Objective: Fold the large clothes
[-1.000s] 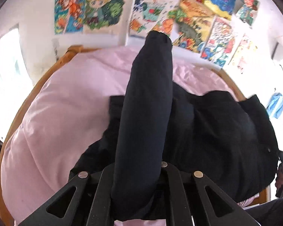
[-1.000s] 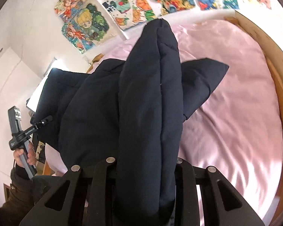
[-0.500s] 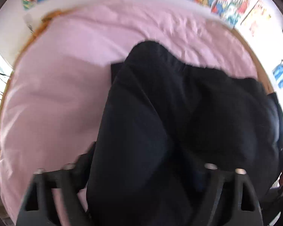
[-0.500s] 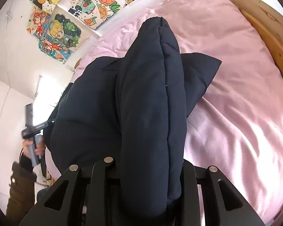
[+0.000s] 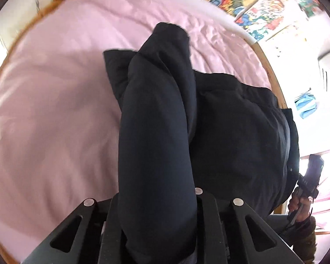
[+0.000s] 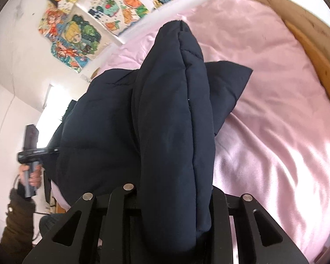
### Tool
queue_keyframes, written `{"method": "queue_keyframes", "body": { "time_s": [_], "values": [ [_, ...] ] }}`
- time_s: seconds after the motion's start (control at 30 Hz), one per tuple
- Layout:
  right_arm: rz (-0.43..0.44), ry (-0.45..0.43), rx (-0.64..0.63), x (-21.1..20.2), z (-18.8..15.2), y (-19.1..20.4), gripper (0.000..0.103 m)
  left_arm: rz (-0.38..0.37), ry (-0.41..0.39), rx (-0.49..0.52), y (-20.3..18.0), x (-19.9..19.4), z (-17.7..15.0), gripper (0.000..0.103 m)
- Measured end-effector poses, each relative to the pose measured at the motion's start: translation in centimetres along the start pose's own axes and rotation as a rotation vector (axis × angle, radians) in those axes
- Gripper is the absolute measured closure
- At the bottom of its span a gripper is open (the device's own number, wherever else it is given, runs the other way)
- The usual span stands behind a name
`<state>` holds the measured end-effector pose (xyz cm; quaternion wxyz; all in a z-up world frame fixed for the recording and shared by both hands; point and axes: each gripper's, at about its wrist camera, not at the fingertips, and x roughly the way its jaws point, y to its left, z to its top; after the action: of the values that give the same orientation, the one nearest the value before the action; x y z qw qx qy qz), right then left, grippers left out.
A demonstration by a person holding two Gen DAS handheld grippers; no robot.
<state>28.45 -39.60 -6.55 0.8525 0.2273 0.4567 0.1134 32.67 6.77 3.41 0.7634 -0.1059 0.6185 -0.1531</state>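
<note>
Pink bedding (image 5: 55, 114) fills a wood-framed bed (image 6: 314, 50) below a poster-hung wall. Nearest, the left gripper (image 5: 158, 226) is seen clamped on a thick roll of the dark padded jacket (image 5: 237, 136), its jaws having just been closing, fabric pinched between them. The right gripper (image 6: 176, 220) is likewise closed on another bunched edge. Beyond, the jacket's body is spread across the sheet. Both edges should probably be lowered evenly and laid flat, so the fold is kept square.
</note>
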Motion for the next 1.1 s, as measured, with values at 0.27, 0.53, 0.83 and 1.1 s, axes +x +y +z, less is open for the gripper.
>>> {"method": "queue_keyframes", "body": {
  "time_s": [0.27, 0.53, 0.83, 1.1],
  "values": [
    [0.016, -0.083, -0.108, -4.3, -2.9, 2.6, 0.080, 0.113, -0.162, 0.121, -4.1, -6.7, -9.0, 0.088],
    [-0.099, -0.061, -0.144, -2.4, -5.8, 0.9, 0.065, 0.125, -0.228, -0.013, 0.3, -1.1, -12.1, 0.064],
    [-0.261, -0.146, -0.145, -3.9, -6.4, 0.6, 0.021, 0.106, -0.402, -0.156, 1.9, -6.3, -14.3, 0.011],
    [-0.326, -0.355, -0.183, -8.5, -9.2, 4.5, 0.008, 0.263, -0.644, -0.086, -0.9, -11.3, -20.7, 0.005]
  ]
}}
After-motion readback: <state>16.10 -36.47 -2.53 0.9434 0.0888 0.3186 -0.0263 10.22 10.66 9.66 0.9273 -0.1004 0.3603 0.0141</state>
